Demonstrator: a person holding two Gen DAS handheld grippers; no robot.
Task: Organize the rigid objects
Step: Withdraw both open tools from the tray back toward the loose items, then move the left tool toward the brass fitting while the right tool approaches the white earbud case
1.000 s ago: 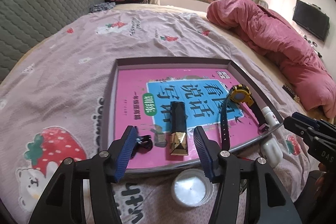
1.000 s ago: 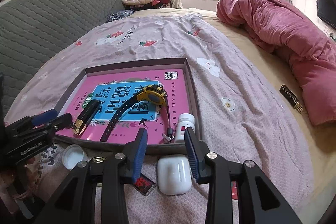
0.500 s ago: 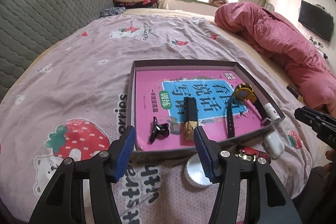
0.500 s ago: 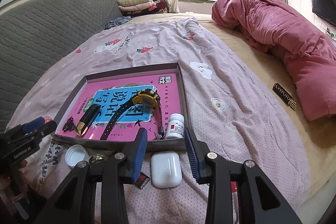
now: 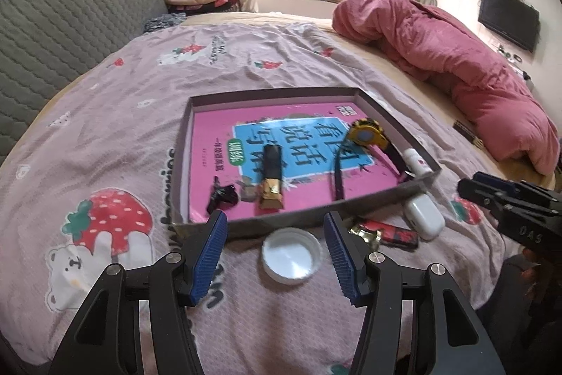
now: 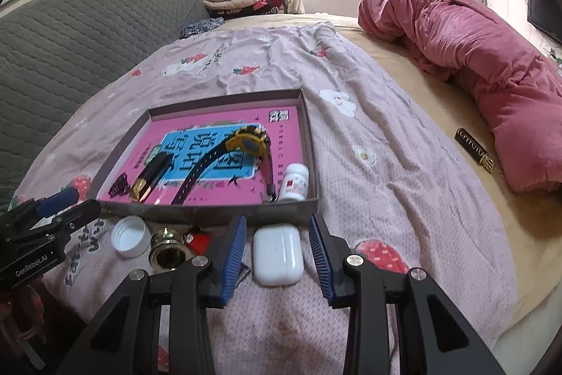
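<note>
From the right wrist view the brass fitting [image 6: 168,246] shows its open mouth beside the white cap [image 6: 130,236], with a red lighter [image 6: 198,240] just past it; the left view shows the lighter [image 5: 393,233] at full length, and the fitting only as a gold edge. Only the left view shows the black clip [image 5: 221,196] plainly, lying in the tray [image 5: 246,227] next to the lipstick [image 5: 271,178]. The watch [image 6: 246,143] and pill bottle [image 6: 294,182] lie in the tray too, the bottle against its right wall. Compared with a second ago, the left tongs [image 5: 275,250] have pulled back from the tray; they were over the lipstick then and now bracket the cap [image 5: 291,254] on the bed, jaws apart and empty. The right tongs [image 6: 277,250] stay low over the bedsheet, jaws apart on either side of the earbud case [image 6: 278,253], not touching it. The case lies just outside the tray's near wall. A black-and-gold bar [image 6: 474,153] lies well apart, near the pink quilt [image 6: 474,58].
</note>
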